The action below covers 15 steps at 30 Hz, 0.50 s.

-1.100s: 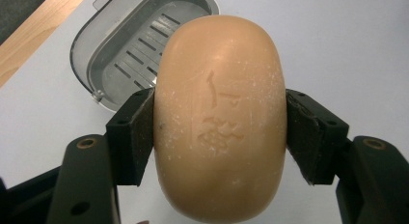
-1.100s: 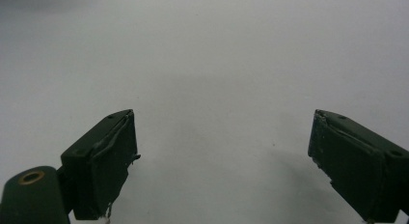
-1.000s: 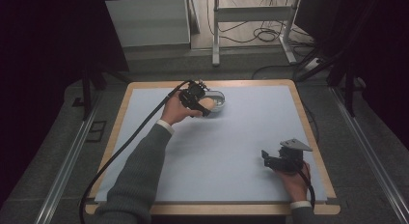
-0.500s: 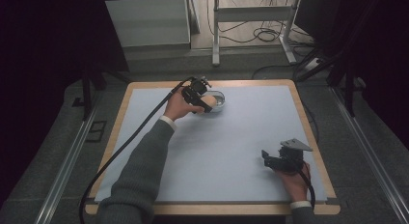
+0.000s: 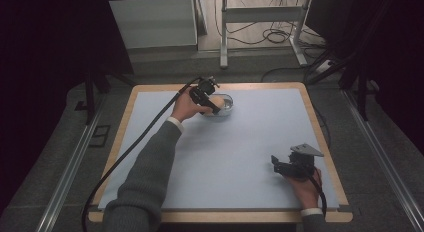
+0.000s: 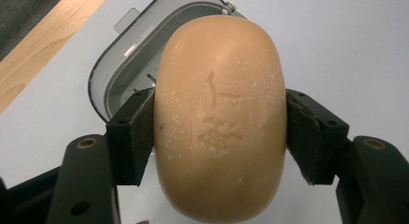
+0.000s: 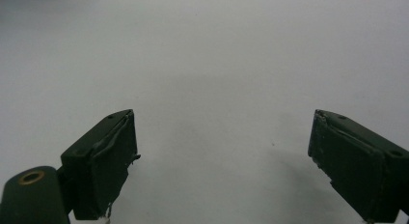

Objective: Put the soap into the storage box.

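My left gripper [image 6: 219, 137] is shut on an oval tan bar of soap [image 6: 219, 118], its two black pads pressing the bar's sides. Right behind and under the soap lies a grey soap dish [image 6: 118, 69]. In the high view the left gripper [image 5: 212, 103] holds the soap [image 5: 216, 102] over the grey soap dish [image 5: 226, 108] at the far middle of the pale blue mat [image 5: 240, 147]. My right gripper [image 5: 276, 164] rests near the mat's front right corner; its own view shows the right gripper [image 7: 222, 161] open, with bare mat between the jaws.
The mat lies on a wooden table [image 5: 320, 127] with a narrow wood border. A black cable [image 5: 135, 142] trails from the left gripper over the table's left front edge. A desk frame [image 5: 225, 37] and cables stand on the floor beyond.
The left gripper with the soap has shifted slightly toward the dish. The right gripper has stayed where it was.
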Motion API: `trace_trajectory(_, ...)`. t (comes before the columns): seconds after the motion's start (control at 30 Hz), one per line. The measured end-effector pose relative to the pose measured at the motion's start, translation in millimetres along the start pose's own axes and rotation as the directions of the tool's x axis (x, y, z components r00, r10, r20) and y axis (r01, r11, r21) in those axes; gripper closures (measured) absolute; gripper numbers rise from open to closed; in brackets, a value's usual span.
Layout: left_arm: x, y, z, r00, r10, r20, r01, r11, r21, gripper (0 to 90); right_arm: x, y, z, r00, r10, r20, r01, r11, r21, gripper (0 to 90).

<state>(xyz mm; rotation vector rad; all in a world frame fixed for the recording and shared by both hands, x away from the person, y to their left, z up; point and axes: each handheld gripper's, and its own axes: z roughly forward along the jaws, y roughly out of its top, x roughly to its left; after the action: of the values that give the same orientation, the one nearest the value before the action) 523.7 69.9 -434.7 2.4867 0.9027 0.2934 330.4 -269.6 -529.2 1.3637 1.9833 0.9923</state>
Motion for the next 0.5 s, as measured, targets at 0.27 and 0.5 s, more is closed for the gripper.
trace_trajectory(0.27, 6.9, 4.7, 7.2, 1.0, 0.0, 0.002, 0.0, 1.0, 0.007, 32.9, 0.1, 0.0, 0.1, 1.0, 0.001, -0.001, -0.001, 1.0, 0.001, 10.3)
trace_trajectory(0.5, 12.8, 9.9, 14.7, 0.9999, -0.001, 0.017, 0.001, 0.9998, 0.019, 32.9, 0.2, 0.1, 0.2, 1.0, 0.001, -0.001, -0.001, 1.0, 0.002, 10.3)
